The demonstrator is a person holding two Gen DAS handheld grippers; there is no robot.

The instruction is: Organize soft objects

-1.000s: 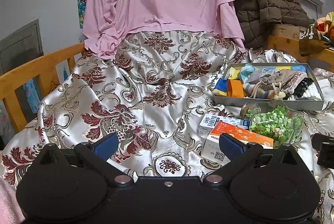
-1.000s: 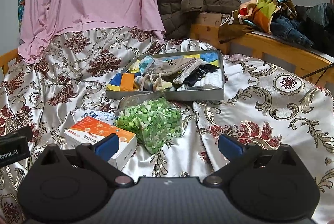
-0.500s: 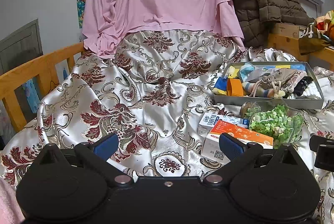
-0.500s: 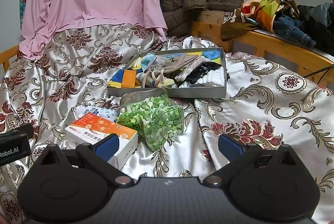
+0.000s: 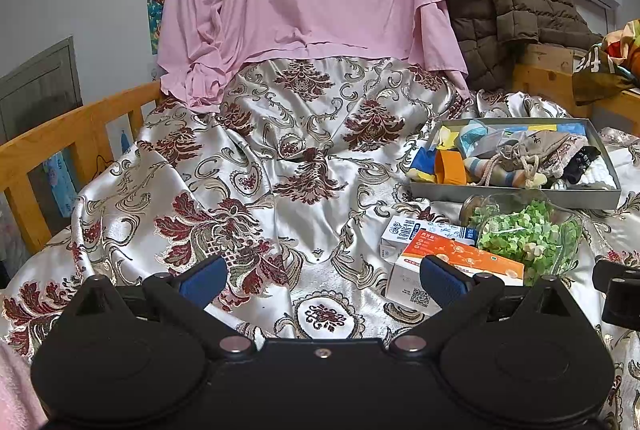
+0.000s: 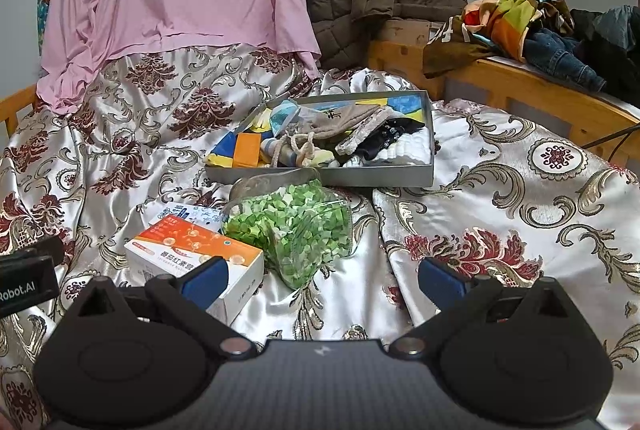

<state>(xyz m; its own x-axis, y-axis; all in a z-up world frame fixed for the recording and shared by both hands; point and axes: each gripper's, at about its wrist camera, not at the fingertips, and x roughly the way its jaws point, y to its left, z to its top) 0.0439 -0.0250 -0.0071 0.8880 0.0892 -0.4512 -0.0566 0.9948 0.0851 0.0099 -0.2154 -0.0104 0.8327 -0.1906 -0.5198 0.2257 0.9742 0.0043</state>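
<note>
Soft objects, socks and a drawstring pouch (image 6: pixel 344 117), fill a grey tray (image 6: pixel 320 179) on the bed's patterned satin cover (image 5: pixel 280 189), at twelve o'clock from the right claw (image 6: pixel 322 276). Nearer lie an orange box (image 6: pixel 196 244) and a bag of green pieces (image 6: pixel 296 226), touching. Both claws are released and empty, the left claw (image 5: pixel 322 276) over bare cover.

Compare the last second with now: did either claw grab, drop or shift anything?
Neither. Both views drifted slightly: the grey tray of soft items sits a little lower in the right view, so the right claw seems to have risen or tilted slightly. Left claw barely moved. Both remain open and empty; the orange-and-white box and clear bag of green pieces lie unchanged.
</note>
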